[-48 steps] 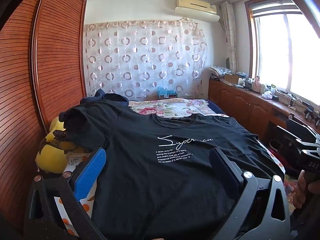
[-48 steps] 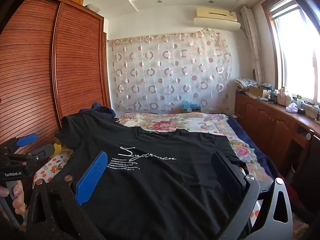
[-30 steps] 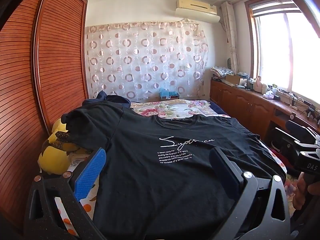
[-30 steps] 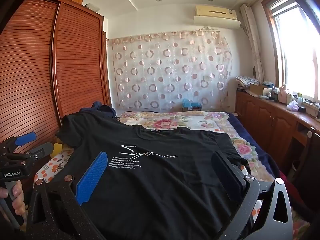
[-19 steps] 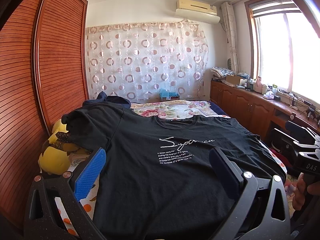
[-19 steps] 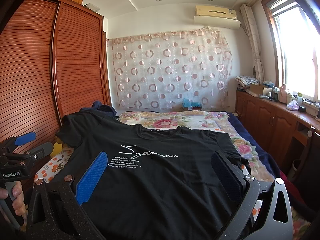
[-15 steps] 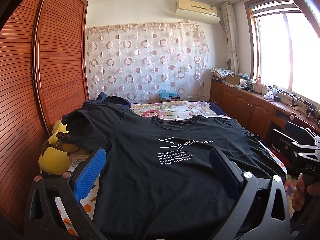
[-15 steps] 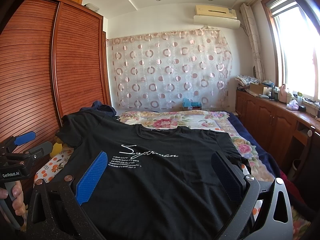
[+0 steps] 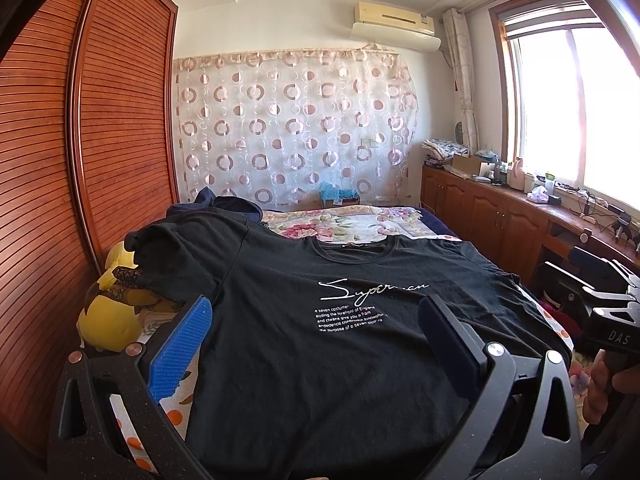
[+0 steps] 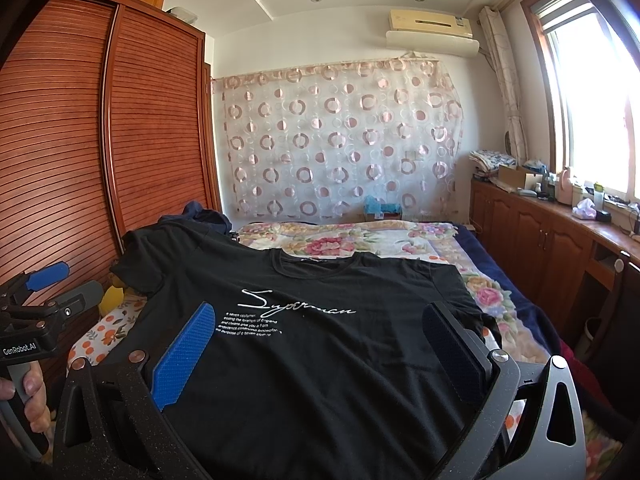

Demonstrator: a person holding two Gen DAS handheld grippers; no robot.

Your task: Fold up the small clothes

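Note:
A black T-shirt [image 9: 320,344] [image 10: 320,352] with white script print lies spread front-up on the bed, collar toward the far end. Its left sleeve drapes over a yellow plush toy [image 9: 108,316]. My left gripper [image 9: 312,312] hovers open above the shirt's lower left part, nothing between its blue and black pads. My right gripper [image 10: 316,320] hovers open over the lower right part, also holding nothing. Each gripper shows at the edge of the other's view, held in a hand.
The bed has a floral cover [image 10: 360,240] beyond the shirt and an orange-print sheet [image 10: 108,328] at the left. A slatted wooden wardrobe [image 9: 80,160] stands close on the left. A low wooden cabinet [image 10: 552,240] with clutter runs under the window at the right. Dark clothes [image 9: 212,204] lie by the wardrobe.
Both grippers stay open and nearly still; the views have only shifted very slightly. The shirt has not moved.

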